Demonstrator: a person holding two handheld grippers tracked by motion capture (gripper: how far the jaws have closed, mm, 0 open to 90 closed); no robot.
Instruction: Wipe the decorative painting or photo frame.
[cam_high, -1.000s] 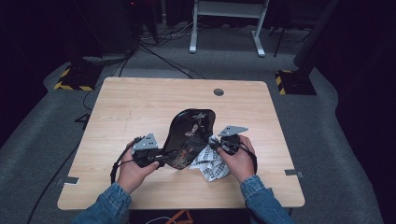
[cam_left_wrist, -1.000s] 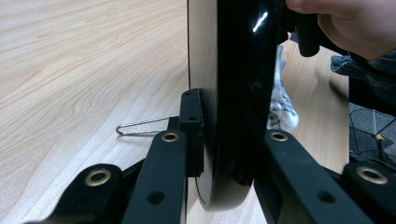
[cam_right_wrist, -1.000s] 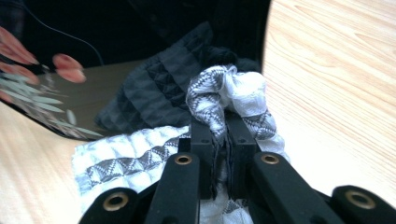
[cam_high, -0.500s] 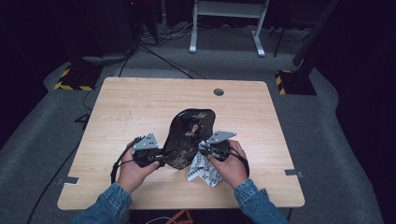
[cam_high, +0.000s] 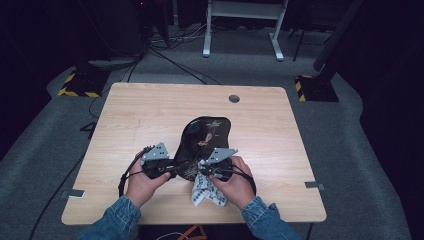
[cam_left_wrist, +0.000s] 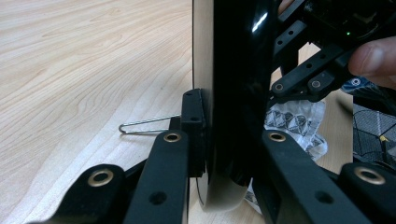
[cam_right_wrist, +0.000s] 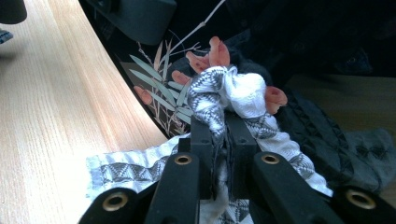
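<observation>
The black tray (cam_high: 206, 137) with a painted leaf-and-flower pattern lies on the wooden tabletop (cam_high: 150, 115), toward the middle of its near edge; the left claw (cam_high: 176, 167) is clamped on the tray's near-left rim, its jaws pressed against the glossy wall from both sides; the right claw (cam_high: 205, 170) is clamped on a bunched white-and-grey patterned cloth (cam_high: 206, 189), holding the wad against the tray's inner face, while the loose end of the cloth trails onto the tabletop by the near edge.
</observation>
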